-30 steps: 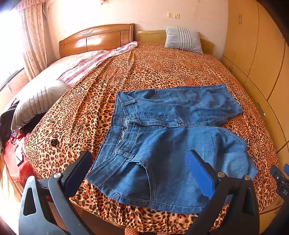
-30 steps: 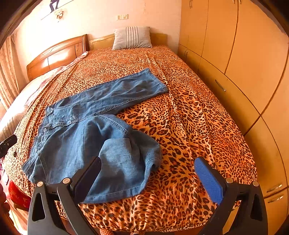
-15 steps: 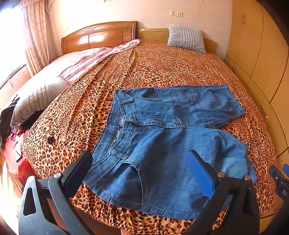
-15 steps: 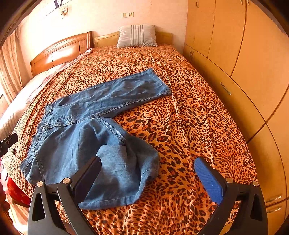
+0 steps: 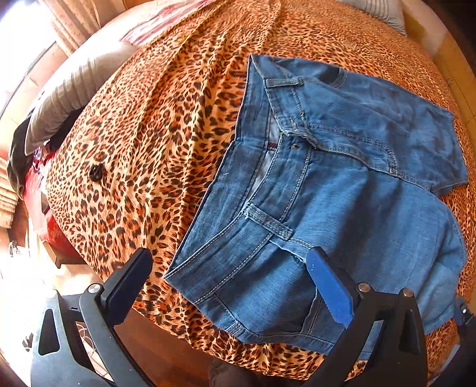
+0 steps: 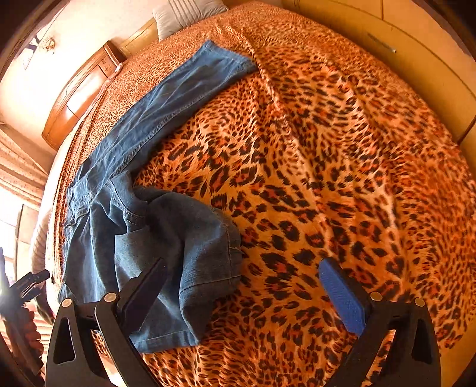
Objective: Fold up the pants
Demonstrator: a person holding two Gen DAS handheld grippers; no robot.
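Observation:
Blue denim pants (image 5: 342, 190) lie on a leopard-print bed cover (image 5: 154, 143), waistband toward the left. The far leg lies flat and straight (image 6: 178, 89). The near leg is crumpled with its hem folded back (image 6: 190, 256). My left gripper (image 5: 229, 282) is open and empty, low over the near waistband corner. My right gripper (image 6: 241, 288) is open and empty, just above the crumpled near leg hem, its left finger (image 6: 142, 294) over the denim.
A grey pillow (image 5: 65, 98) and dark clothes lie at the bed's left side. A wooden headboard (image 6: 80, 95) and a striped pillow (image 6: 184, 15) are at the far end. Wardrobe doors (image 6: 401, 59) run along the bed's right side.
Both grippers have dropped down and moved closer to the pants. The left one now hovers at the waistband corner, the right one at the near leg hem. The pants have not moved.

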